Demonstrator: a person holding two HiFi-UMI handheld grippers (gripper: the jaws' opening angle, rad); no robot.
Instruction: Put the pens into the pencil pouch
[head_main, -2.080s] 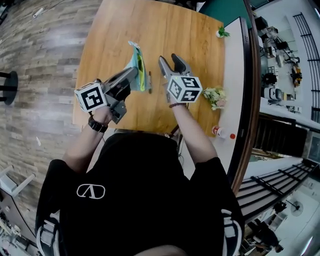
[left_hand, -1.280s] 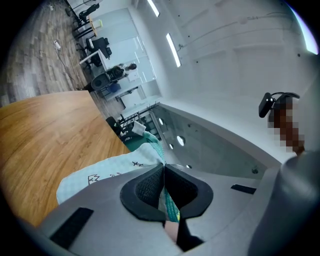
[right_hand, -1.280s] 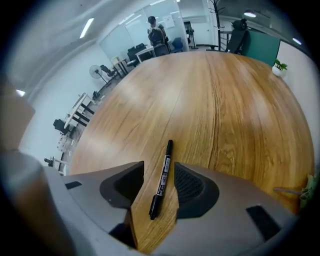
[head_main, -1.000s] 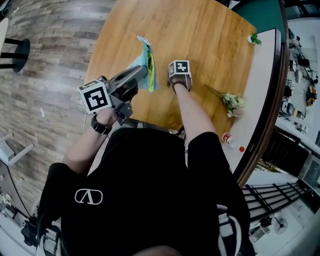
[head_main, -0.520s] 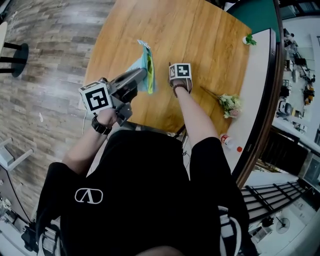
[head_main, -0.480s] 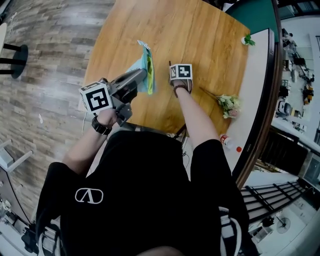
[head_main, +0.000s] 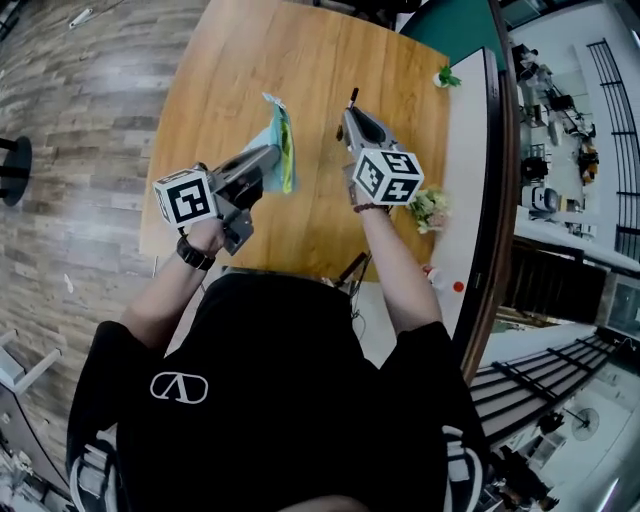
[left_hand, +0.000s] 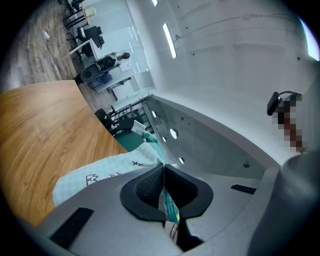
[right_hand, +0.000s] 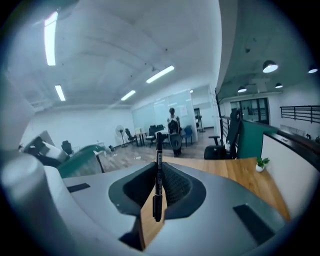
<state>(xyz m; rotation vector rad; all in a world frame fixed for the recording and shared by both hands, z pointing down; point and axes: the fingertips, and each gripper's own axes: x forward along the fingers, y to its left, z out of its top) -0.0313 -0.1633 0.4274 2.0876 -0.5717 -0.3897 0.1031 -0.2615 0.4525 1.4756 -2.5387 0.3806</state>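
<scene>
Now | left gripper (head_main: 270, 153) is pinching the pencil pouch (head_main: 282, 140) tight, over the desk (head_main: 225, 75) | right gripper (right_hand: 159, 186), jaws just closed, is clamping a black pen (right_hand: 158, 165), right of the pencil pouch.

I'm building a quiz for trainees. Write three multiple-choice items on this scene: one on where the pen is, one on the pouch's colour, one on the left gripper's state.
1. The pen is:
A inside the pouch
B between the right gripper's jaws
C between the left gripper's jaws

2. The pouch is mostly:
A red
B black
C pale teal

3. The left gripper is:
A shut on the pouch
B wide open
C shut on nothing

Answers:
1 B: the right gripper view shows the black pen upright between closed pads.
2 C: the head view and the left gripper view both show pale teal fabric.
3 A: its pads pinch the pouch's edge.
</scene>
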